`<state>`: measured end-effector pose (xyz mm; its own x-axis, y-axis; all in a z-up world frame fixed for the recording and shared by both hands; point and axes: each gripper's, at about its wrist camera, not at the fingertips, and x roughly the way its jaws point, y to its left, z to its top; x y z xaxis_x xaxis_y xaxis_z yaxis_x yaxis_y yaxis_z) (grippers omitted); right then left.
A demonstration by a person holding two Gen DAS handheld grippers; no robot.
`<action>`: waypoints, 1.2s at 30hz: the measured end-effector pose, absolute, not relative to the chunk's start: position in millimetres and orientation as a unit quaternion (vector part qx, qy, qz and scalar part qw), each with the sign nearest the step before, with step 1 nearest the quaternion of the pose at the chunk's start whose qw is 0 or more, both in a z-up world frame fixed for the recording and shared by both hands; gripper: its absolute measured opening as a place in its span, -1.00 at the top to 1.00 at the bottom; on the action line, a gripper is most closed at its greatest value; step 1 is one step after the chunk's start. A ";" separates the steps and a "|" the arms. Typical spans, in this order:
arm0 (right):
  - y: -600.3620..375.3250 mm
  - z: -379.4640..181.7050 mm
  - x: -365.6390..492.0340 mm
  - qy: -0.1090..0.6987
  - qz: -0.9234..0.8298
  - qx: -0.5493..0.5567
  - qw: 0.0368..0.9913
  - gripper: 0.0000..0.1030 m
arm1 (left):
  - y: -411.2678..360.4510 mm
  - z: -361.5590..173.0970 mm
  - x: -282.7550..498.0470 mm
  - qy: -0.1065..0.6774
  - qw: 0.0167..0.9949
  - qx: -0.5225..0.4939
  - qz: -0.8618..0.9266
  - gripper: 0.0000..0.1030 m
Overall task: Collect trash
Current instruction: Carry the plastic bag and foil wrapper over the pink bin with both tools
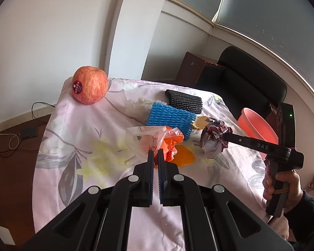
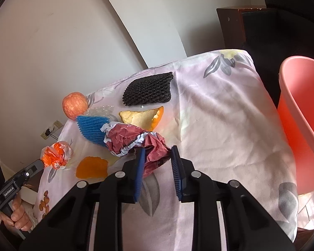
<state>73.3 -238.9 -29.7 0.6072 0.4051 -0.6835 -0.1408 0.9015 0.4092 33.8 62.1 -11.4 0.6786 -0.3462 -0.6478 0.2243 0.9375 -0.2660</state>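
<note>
My left gripper (image 1: 155, 153) is shut on a crumpled orange-and-white plastic bag (image 1: 157, 140) lying on the floral cloth (image 1: 83, 125); the right wrist view shows the bag (image 2: 56, 154) pinched at that gripper's tip (image 2: 41, 163). A crumpled maroon-and-white paper (image 2: 131, 138) sits between the blue pads of my right gripper (image 2: 158, 151), which press on it. From the left wrist view the paper ball (image 1: 214, 140) hangs at the right gripper's tip (image 1: 228, 136). A pink bin (image 2: 299, 115) stands off the table's right edge.
On the cloth lie a blue foam net (image 1: 169, 118), a black foam net (image 1: 184, 100), clear bubble wrap (image 1: 138, 104), two orange peels (image 2: 92, 167) (image 2: 142, 117) and an apple (image 1: 90, 87) at the far left corner. A black chair (image 1: 251, 79) stands behind.
</note>
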 end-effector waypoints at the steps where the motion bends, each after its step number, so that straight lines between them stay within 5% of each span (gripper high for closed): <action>1: -239.6 -25.9 69.6 0.410 0.153 0.160 0.885 0.50 | 60.1 -10.0 33.2 0.367 0.913 -0.079 -0.157 0.94; 36: -351.7 28.6 -17.4 0.294 -0.005 0.197 0.935 0.50 | -86.1 56.1 33.7 0.301 0.908 -0.023 -0.292 0.94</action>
